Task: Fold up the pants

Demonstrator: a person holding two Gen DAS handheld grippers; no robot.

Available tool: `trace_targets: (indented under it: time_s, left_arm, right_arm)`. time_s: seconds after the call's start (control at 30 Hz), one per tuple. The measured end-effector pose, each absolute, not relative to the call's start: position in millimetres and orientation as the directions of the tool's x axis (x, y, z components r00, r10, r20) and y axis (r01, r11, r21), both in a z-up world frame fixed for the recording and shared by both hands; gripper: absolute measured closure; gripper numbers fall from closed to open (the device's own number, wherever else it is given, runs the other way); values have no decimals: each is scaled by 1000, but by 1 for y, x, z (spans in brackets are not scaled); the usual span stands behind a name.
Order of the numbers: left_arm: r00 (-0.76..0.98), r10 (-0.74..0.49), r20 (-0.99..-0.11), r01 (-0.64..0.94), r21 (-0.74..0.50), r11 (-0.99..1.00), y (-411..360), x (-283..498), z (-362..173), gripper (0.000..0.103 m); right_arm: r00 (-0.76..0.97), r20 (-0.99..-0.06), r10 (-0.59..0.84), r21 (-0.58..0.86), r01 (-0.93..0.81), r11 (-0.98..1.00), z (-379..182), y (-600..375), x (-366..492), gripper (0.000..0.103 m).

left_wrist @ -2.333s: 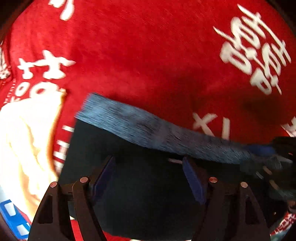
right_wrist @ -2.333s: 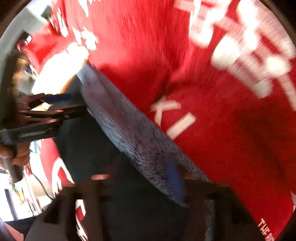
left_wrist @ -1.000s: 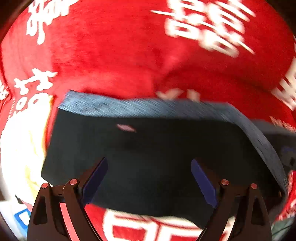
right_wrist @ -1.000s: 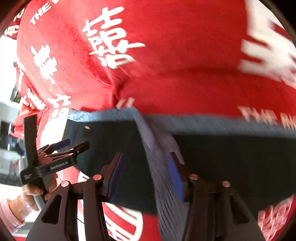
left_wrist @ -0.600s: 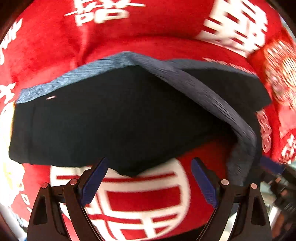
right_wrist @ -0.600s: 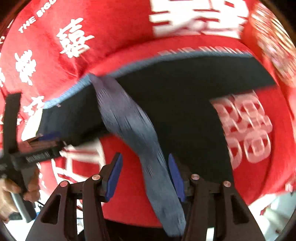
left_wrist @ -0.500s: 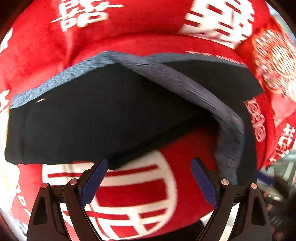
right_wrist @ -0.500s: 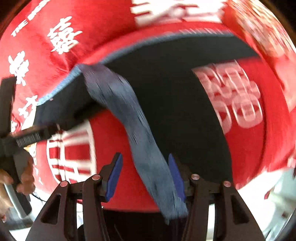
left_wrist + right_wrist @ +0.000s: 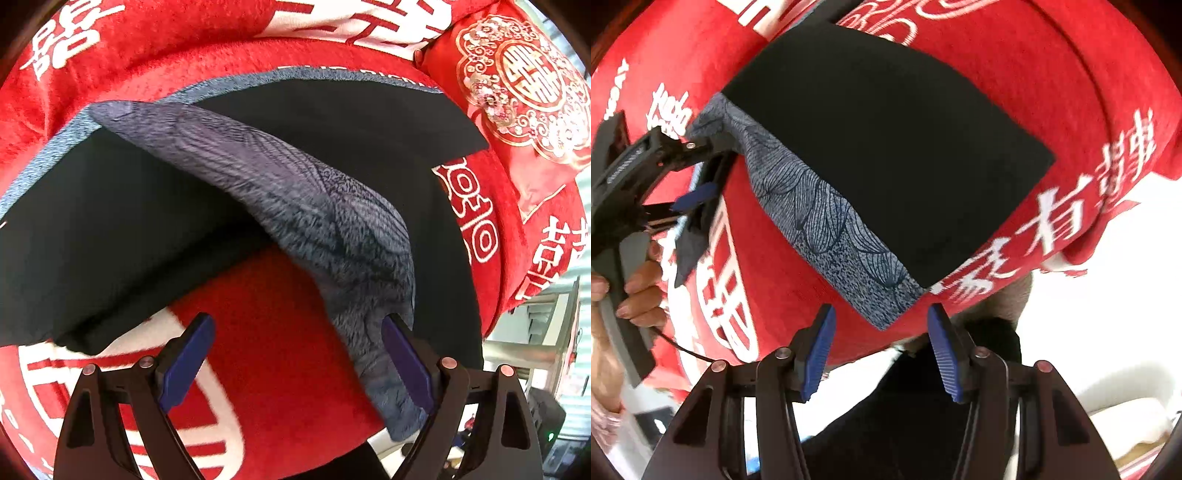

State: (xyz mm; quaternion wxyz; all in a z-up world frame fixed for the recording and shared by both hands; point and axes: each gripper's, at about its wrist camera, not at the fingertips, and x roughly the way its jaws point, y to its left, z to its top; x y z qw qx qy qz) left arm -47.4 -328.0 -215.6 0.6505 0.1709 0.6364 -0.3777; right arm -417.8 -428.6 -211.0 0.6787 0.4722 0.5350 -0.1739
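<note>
— Where are the pants [image 9: 886, 147]?
— Spread dark on the red blanket [image 9: 1052, 74], their grey patterned waistband [image 9: 827, 225] running toward its near edge.
— And the right hand-held gripper [image 9: 879, 347]?
— Open, empty, just short of the waistband's end.
— The left hand-held gripper [image 9: 295, 362]?
— Jaws spread wide; the waistband drapes against its right finger [image 9: 406, 365], ungripped.

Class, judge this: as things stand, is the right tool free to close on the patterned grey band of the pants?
Probably yes. The right tool is open, and the grey band ends just ahead of its jaws with nothing lying between.
</note>
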Motion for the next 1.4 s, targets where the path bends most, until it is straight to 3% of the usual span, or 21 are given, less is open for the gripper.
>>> trace_targets:
  time_s: [0.13, 0.23, 0.27, 0.33, 0.37, 0.47, 0.7, 1.1, 1.4]
  left_arm:
    - [-105, -263, -959, 700, -259, 665, -338, -44, -225, 11]
    - [-111, -268, -957, 697, -267, 665, -342, -44, -228, 11]
    - [-113, -270, -956, 699, -270, 663, -340, -43, -228, 11]
    - [-129, -280, -951, 697, -288, 657, -340, -43, -228, 24]
    - [-136, -281, -950, 700, -293, 651, -341, -43, -228, 38]
    - [-201, -302, -932, 710, -351, 611, -345, -45, -224, 87]
    - [-187, -360, -914, 713, -378, 590, -347, -41, -199, 87]
    - [-160, -416, -895, 609, -421, 672, -401, -8, -181, 87]
    - [-73, -452, -889, 547, -415, 727, -467, 44, -176, 87]
  right_arm:
    - [411, -859, 304, 511, 716, 476, -222, -427, -410, 48]
    - [456, -829, 325, 559, 697, 448, -221, -426, -406, 62]
    - [471, -818, 331, 575, 690, 439, -220, -426, -405, 72]
    - [475, -810, 345, 586, 689, 426, -219, -427, -404, 92]
    - [473, -809, 349, 586, 696, 415, -218, -427, -404, 99]
    - [497, -797, 344, 601, 711, 365, -209, -434, -408, 100]
    - [581, -755, 303, 655, 656, 376, -156, -468, -400, 100]
    - [635, -675, 376, 734, 526, 429, -98, -603, -319, 100]
    - [594, -742, 309, 635, 479, 606, -67, -715, -233, 100]
